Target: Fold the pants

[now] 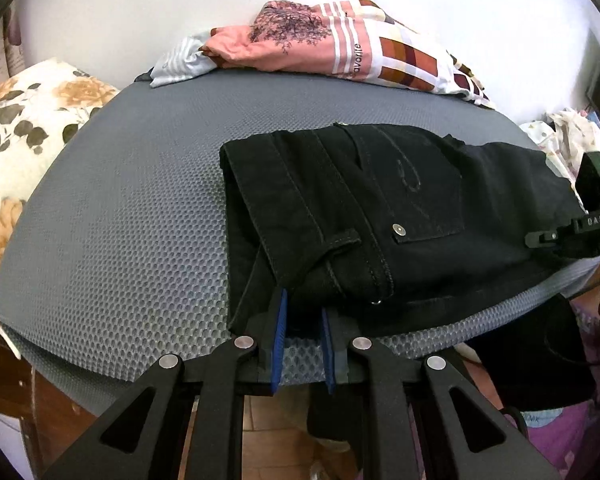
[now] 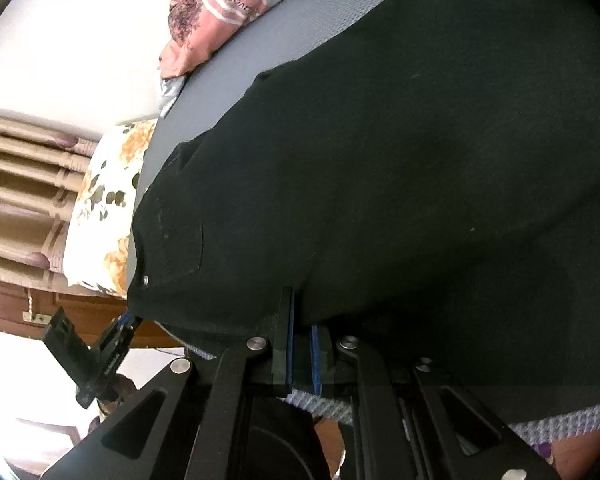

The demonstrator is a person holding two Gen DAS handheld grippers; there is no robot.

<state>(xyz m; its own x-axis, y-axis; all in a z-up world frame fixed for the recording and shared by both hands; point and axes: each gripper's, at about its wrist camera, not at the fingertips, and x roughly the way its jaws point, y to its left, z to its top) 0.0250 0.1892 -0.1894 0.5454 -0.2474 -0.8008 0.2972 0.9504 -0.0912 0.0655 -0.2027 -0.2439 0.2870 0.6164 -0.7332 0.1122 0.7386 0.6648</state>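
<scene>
Black pants [image 1: 380, 216] lie folded on the grey honeycomb mat [image 1: 120, 220], waistband and back pocket up, one end reaching the mat's right edge. My left gripper [image 1: 302, 304] is at the near edge, its blue pads shut on the hem of cloth there. My right gripper [image 2: 302, 320] is shut on the pants' [image 2: 380, 160] near edge further right, with black cloth covering its tips. The left wrist view catches the right gripper [image 1: 540, 238] at the far right. The right wrist view shows the left gripper [image 2: 128, 324] at the pants' corner.
A pile of pink and checked clothes [image 1: 320, 40] sits at the mat's far edge against a white wall. A floral pillow [image 1: 32, 120] lies left of the mat. Another dark garment [image 1: 532, 360] hangs below the near right edge. Tiled floor shows under the fingers.
</scene>
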